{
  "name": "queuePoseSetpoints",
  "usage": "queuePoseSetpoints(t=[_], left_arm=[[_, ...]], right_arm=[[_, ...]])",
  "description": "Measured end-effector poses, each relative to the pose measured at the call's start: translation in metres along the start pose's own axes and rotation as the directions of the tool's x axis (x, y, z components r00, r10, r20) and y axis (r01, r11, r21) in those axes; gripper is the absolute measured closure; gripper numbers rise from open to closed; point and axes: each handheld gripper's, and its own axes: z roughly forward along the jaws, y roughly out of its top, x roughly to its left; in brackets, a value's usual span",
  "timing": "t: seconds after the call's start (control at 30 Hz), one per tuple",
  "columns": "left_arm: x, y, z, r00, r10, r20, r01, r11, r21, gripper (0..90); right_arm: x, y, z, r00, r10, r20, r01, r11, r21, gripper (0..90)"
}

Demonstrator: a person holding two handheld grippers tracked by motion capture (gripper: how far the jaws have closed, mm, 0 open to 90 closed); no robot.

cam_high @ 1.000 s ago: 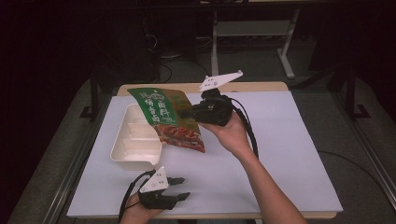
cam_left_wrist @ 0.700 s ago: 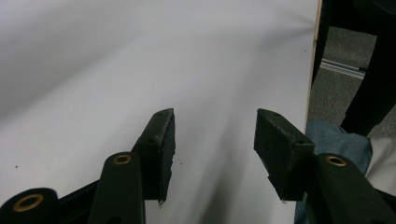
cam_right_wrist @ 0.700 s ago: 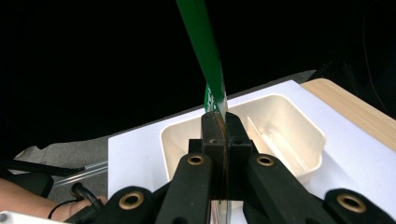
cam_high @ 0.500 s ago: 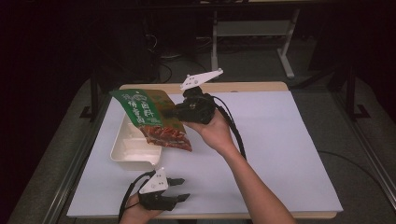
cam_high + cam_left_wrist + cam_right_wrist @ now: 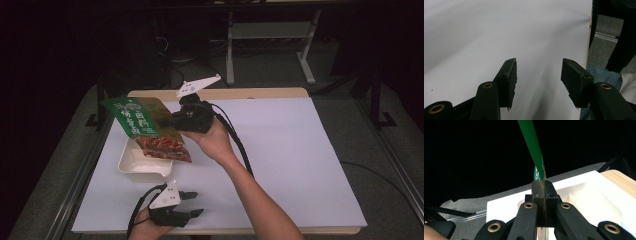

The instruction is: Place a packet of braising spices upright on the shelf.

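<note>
High view: right hand-held gripper is up off the counter, left of centre, jaws clamped on the right edge of a green pouch. Pouch is in the air, tilted, green printed end toward 10 o'clock, clear end with reddish contents toward 5 o'clock. It hangs over a white tray that sits on the counter near the left edge; pouch's lower end overlaps the tray's far part, contact can't be told. Right hand grips the tool from below. Left hand-held gripper rests at 6 o'clock by the near counter edge, jaws apart, nothing between them, pointing toward 3 o'clock, well apart from pouch and tray.

Left gripper view: left hand-held gripper jaws spread wide, bare white counter between and beyond them. Counter edge runs at 3 o'clock, floor past it.

Right gripper view: right hand-held gripper jaws pressed together on the pouch, seen edge-on, rising toward 12 o'clock. Tray lies below, behind the jaws, from centre out to 3 o'clock.
</note>
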Motion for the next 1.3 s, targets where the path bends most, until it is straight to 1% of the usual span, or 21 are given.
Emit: queuePoseSetpoints(t=[0.23, 0.43, 0.63, 0.7, 0.8, 0.87, 0.97, 1.0, 1.13, 1.3], left_arm=[[0.000, 0.000, 0.000, 1.0000, 0.002, 0.003, -0.002, 1.0000, -0.001, 45.5], [-0.002, 0.000, 0.001, 1.0000, 0.004, 0.004, -0.004, 1.0000, -0.005, 45.5], [-0.001, 0.000, 0.000, 1.0000, 0.007, 0.004, -0.007, 1.0000, -0.001, 45.4], [0.000, 0.000, -0.001, 0.9999, 0.016, 0.003, -0.016, 0.9999, -0.003, 45.4], [0.000, 0.000, -0.001, 0.9999, 0.014, 0.005, -0.014, 0.9999, 0.000, 45.4], [-0.001, 0.000, 0.000, 0.9999, 0.011, 0.006, -0.011, 0.9999, -0.008, 45.4], [-0.001, 0.000, 0.000, 0.9999, 0.015, 0.007, -0.015, 0.9999, -0.004, 45.4], [-0.001, 0.000, 0.000, 0.9999, 0.014, 0.008, -0.014, 0.9999, -0.003, 45.4], [-0.001, 0.000, 0.001, 0.9999, 0.014, 0.010, -0.014, 0.9999, -0.003, 45.4], [-0.001, 0.000, 0.001, 0.9997, 0.022, 0.010, -0.022, 0.9997, 0.005, 45.4]], right_arm=[[-0.001, -0.001, 0.016, 0.9999, 0.008, -0.011, -0.008, 1.000, 0.002, 89.7], [-0.002, -0.002, 0.035, 0.9996, 0.016, -0.023, -0.016, 1.000, 0.005, 89.7], [-0.004, -0.005, 0.050, 0.9994, 0.025, -0.023, -0.025, 1.000, 0.015, 89.6], [-0.006, -0.006, 0.056, 0.9993, 0.032, -0.021, -0.032, 0.999, 0.021, 89.6], [-0.008, -0.009, 0.062, 0.9988, 0.043, -0.021, -0.043, 0.999, 0.020, 89.6], [-0.010, -0.012, 0.067, 0.9982, 0.055, -0.024, -0.055, 0.998, 0.019, 89.6], [-0.012, -0.017, 0.073, 0.9971, 0.069, -0.030, -0.069, 0.998, 0.014, 89.6], [-0.013, -0.019, 0.074, 0.9962, 0.081, -0.031, -0.080, 0.997, 0.015, 89.6], [-0.016, -0.025, 0.079, 0.9957, 0.090, -0.020, -0.090, 0.996, 0.009, 89.6], [-0.021, -0.032, 0.081, 0.9935, 0.114, -0.001, -0.114, 0.993, -0.001, 89.6]])
